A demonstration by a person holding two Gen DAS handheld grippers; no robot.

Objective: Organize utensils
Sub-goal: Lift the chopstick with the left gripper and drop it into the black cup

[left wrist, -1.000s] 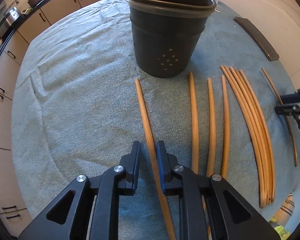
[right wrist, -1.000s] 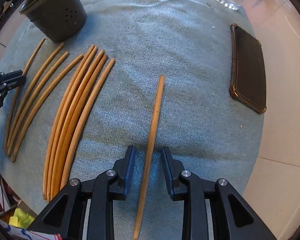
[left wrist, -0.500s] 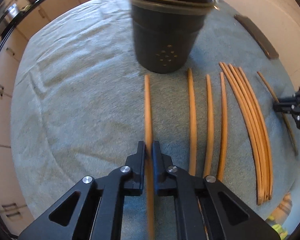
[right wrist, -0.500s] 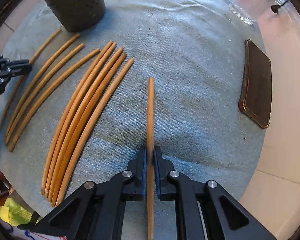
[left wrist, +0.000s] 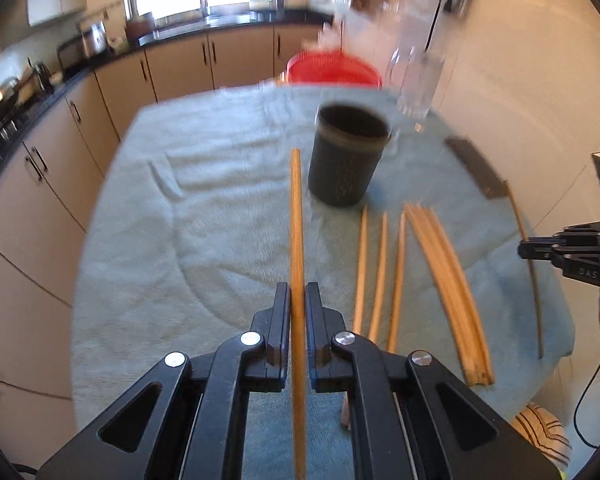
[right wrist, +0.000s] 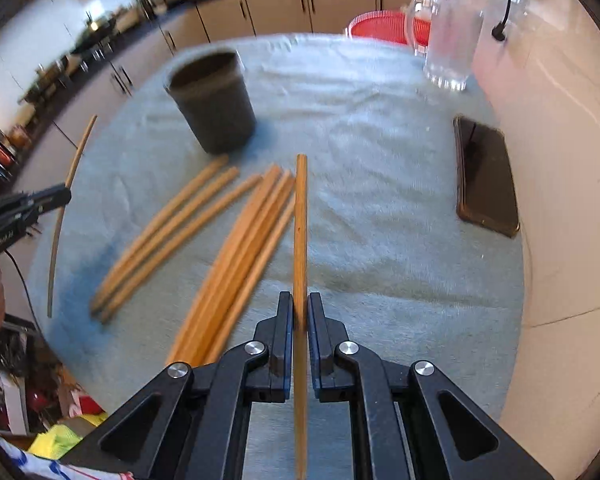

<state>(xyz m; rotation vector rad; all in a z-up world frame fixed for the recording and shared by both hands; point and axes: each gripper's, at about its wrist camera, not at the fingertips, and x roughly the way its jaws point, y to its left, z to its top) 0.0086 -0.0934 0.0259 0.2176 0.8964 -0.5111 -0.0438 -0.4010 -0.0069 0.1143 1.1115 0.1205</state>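
My left gripper [left wrist: 298, 300] is shut on a wooden chopstick [left wrist: 297, 220] and holds it lifted above the teal cloth, its tip pointing left of the dark utensil cup [left wrist: 346, 156]. My right gripper [right wrist: 300, 308] is shut on another chopstick [right wrist: 300, 220], also lifted; its tip points right of the cup [right wrist: 214, 102]. Three loose chopsticks [left wrist: 380, 268] and a bundle of several [left wrist: 448, 280] lie on the cloth right of the left gripper. They also show in the right wrist view, loose ones [right wrist: 172, 236] and bundle [right wrist: 236, 260]. The right gripper appears in the left wrist view [left wrist: 540, 248], the left gripper in the right wrist view [right wrist: 56, 196].
A dark phone [right wrist: 484, 176] lies at the table's right edge. A glass jug [right wrist: 452, 40] and a red basket [right wrist: 380, 26] stand at the far side. Kitchen cabinets [left wrist: 60, 168] run along the left. The table's front edge [right wrist: 380, 396] is close below.
Both grippers closed on their chopsticks and lifted them off the cloth. Both views have tilted up and pulled back, so the cup looks farther away.
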